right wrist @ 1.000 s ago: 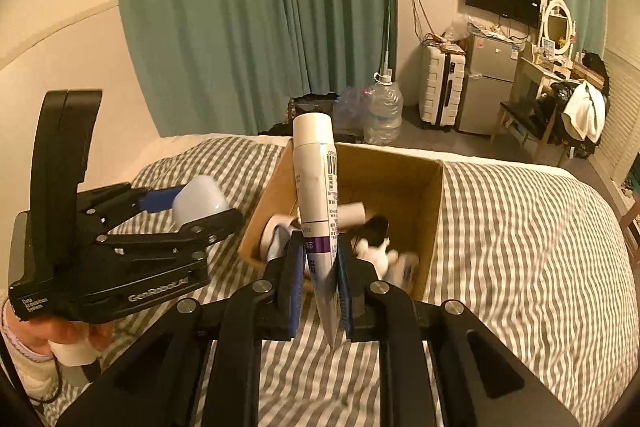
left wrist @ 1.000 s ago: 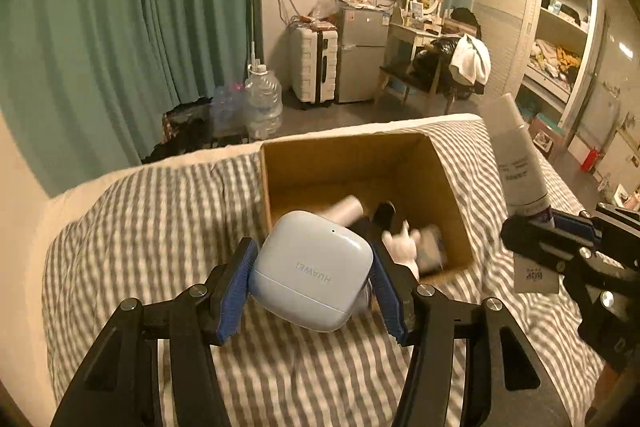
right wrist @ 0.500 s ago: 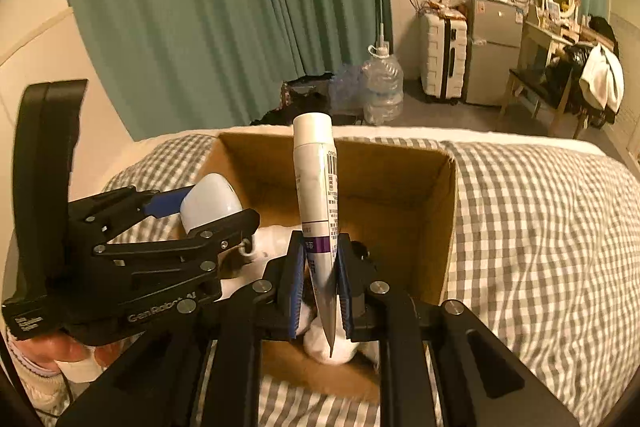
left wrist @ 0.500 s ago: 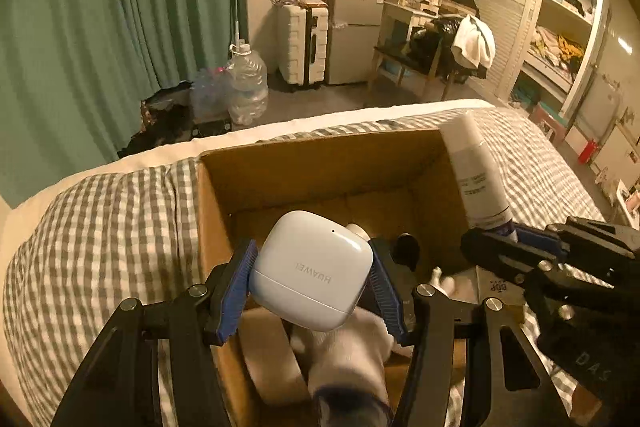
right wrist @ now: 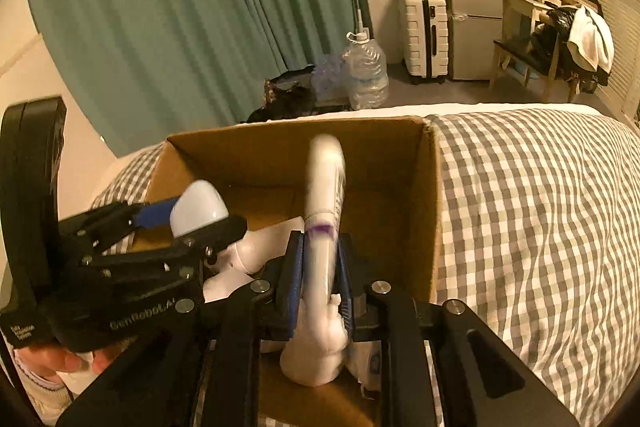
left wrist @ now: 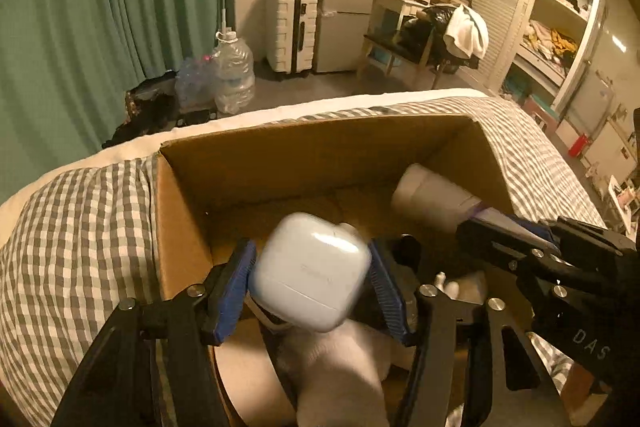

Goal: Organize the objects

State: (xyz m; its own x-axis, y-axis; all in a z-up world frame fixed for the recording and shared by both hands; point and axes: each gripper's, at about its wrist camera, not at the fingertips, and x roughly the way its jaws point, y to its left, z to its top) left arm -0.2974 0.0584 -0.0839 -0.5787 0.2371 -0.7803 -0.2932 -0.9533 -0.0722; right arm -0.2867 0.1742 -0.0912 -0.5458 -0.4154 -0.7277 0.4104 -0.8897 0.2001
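Note:
An open cardboard box (left wrist: 320,151) (right wrist: 434,211) sits on the checked bed. My left gripper (left wrist: 310,285) is over the box with its jaws apart; the pale blue earbud case (left wrist: 308,273) sits loosely between the pads, blurred, with a gap on each side. It also shows in the right wrist view (right wrist: 198,209). My right gripper (right wrist: 318,277) is shut on a white tube with a purple band (right wrist: 324,195) (left wrist: 432,201), tilted forward over the box. White items (right wrist: 316,343) lie inside the box.
The grey checked bedspread (right wrist: 540,227) spreads to the right and left (left wrist: 72,255) of the box. Beyond the bed are green curtains (left wrist: 100,7), water bottles (left wrist: 234,75), a suitcase (left wrist: 292,31), a small fridge and a dressing table.
Both grippers moved forward and lower into the box. My left jaws have opened a little around the earbud case. The tube has tipped forward from upright.

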